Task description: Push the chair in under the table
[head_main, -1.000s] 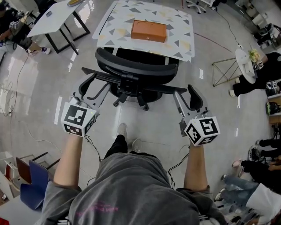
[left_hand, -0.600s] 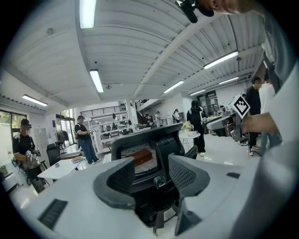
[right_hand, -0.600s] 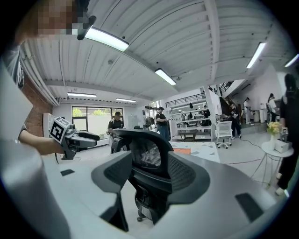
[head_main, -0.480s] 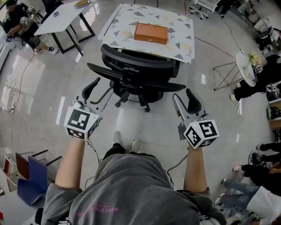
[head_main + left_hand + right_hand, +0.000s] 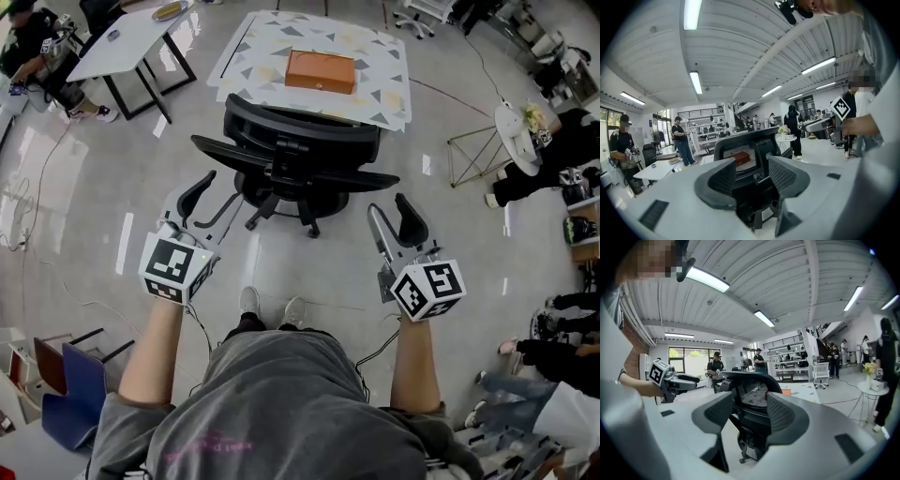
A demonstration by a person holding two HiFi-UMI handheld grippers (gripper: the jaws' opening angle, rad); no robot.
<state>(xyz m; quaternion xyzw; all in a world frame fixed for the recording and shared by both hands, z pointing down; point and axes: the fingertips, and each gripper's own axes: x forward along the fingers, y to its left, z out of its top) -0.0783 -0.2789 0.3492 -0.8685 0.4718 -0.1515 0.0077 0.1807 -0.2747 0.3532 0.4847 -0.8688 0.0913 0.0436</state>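
The black mesh office chair (image 5: pixel 300 155) stands with its seat under the table (image 5: pixel 384 94), which has a triangle-patterned cloth and an orange box (image 5: pixel 321 70) on top. My left gripper (image 5: pixel 210 194) hangs a short way back from the chair's left armrest; its jaws have just been closing a little, are still open, and hold nothing. Behind the right armrest my right gripper (image 5: pixel 392 214) is open and apart from the chair. In the left gripper view the chair (image 5: pixel 752 157) shows between the open fingers (image 5: pixel 717 180). The right gripper view frames the chair back (image 5: pixel 752 392) the same way.
A white table (image 5: pixel 131 37) stands at the back left, and a small round table (image 5: pixel 520 127) with a wire stand (image 5: pixel 473 155) at the right. A blue chair (image 5: pixel 66 394) sits at my near left. People stand and sit along the right edge. Cables lie on the floor.
Both grippers have drawn back from the chair's armrests toward me, and the gap to the chair has widened. The chair stays at the table.
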